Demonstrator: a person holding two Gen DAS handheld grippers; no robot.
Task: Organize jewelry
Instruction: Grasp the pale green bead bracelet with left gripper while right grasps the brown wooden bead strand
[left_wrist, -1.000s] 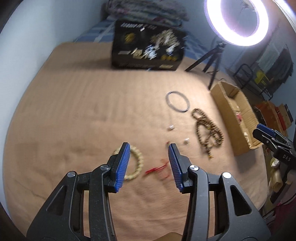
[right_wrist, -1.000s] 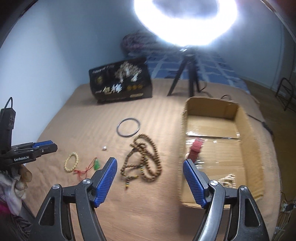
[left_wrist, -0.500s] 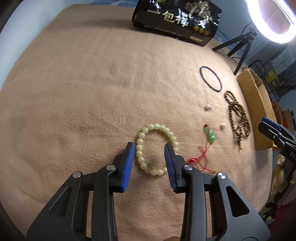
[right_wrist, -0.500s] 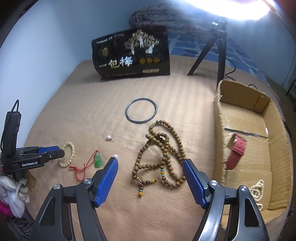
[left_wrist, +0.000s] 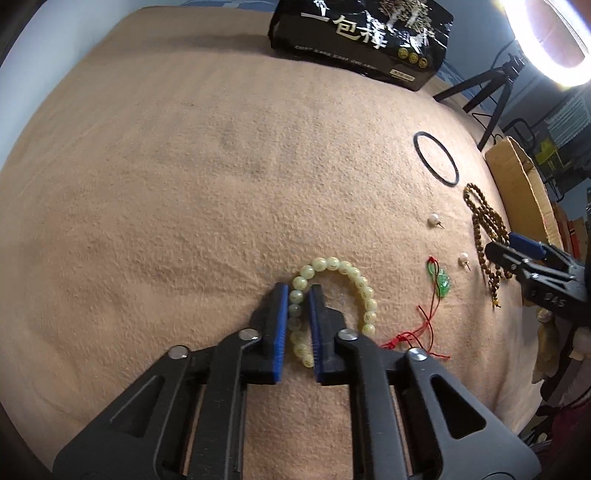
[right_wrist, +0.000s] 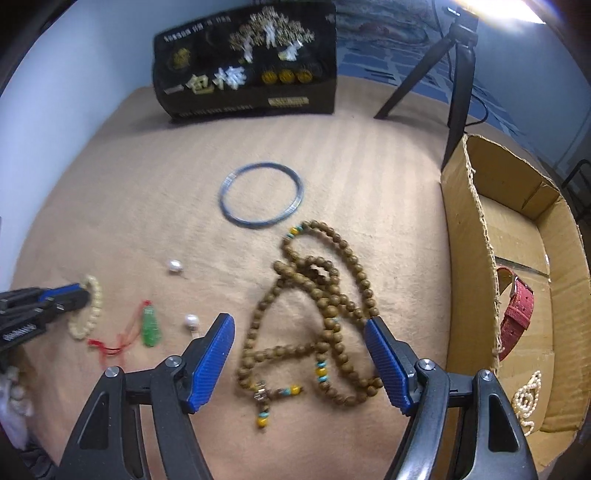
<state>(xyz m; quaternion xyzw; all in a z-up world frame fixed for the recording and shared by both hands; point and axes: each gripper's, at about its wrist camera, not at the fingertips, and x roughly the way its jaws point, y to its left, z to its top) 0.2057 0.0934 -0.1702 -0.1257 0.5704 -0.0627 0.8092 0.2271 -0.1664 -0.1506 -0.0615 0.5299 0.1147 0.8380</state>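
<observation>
With our left gripper (left_wrist: 298, 321) pinched narrow around the near-left arc of the pale bead bracelet (left_wrist: 334, 306) on the blanket (left_wrist: 184, 184), our right gripper (right_wrist: 299, 363) gapes wide over the wooden bead necklace (right_wrist: 314, 314), nearer the cardboard box (right_wrist: 476, 258) at right.

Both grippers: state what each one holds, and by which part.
The left gripper is shut on the pale bead bracelet, pinching its left-hand arc of beads. The right gripper is open above the brown bead necklace, holding nothing.
</observation>
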